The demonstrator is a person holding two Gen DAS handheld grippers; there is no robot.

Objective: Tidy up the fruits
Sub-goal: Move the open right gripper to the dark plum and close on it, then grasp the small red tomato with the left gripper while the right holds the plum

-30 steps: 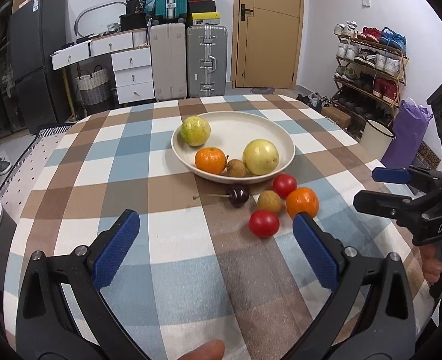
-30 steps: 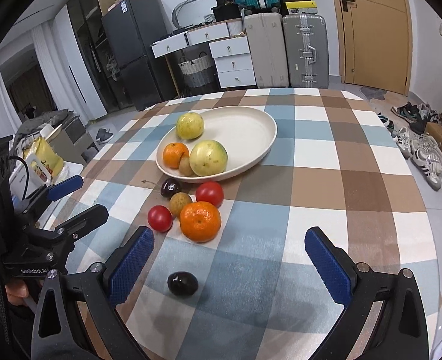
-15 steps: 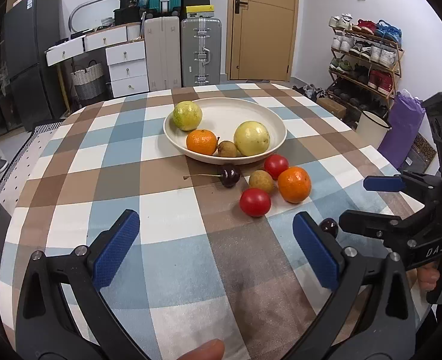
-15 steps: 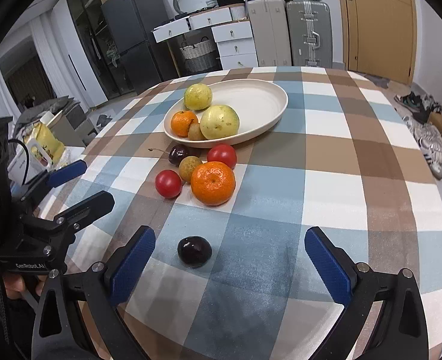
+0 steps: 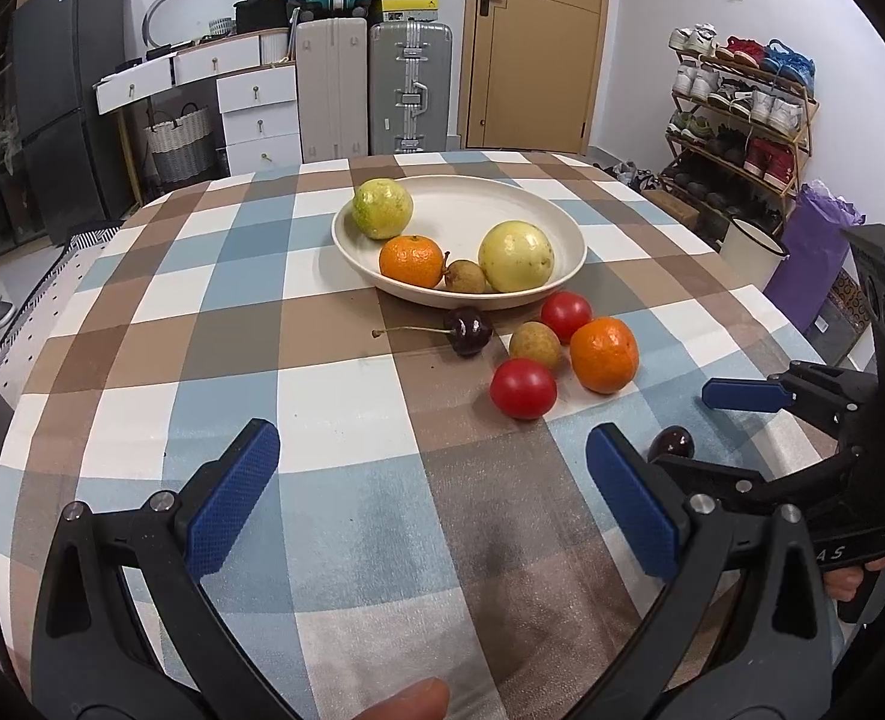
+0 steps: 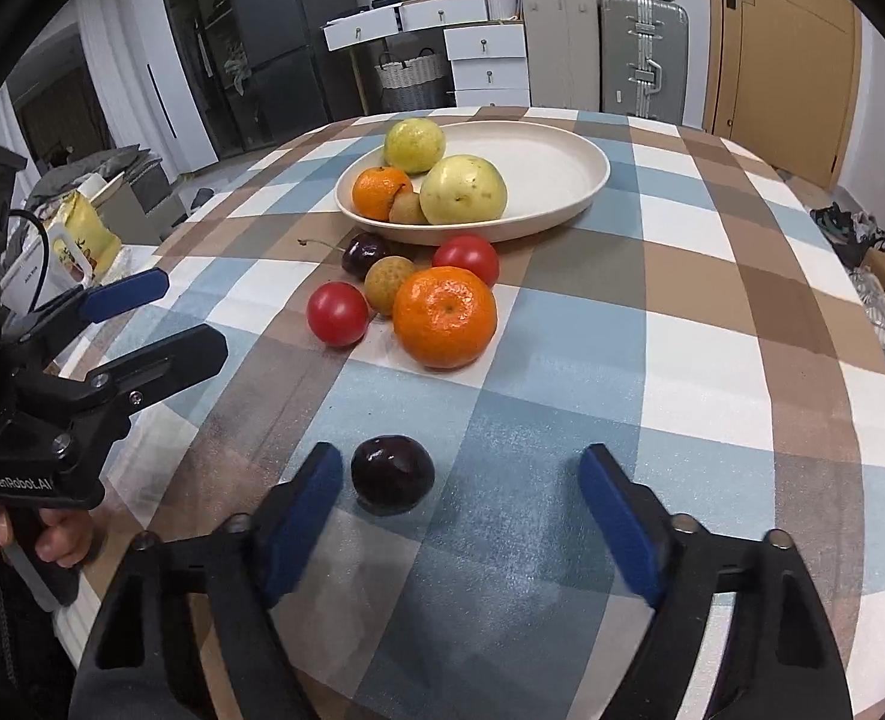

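The right gripper [image 6: 460, 480] is closing around the dark cherry [image 6: 392, 473] low in the right wrist frame, pads not yet touching it. The left gripper [image 5: 430, 480] stays spread and empty. Next, it must pinch gently and carry it to the plate [image 6: 562, 180] at upper centre.

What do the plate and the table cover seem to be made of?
The plate: probably ceramic or melamine, cream, with a smooth matte look and only a soft sheen on its rim; the pictures cannot settle which. The table cover: looks like a soft checked sheet, perhaps foam or fabric, with a fine grainy surface and faint creases.
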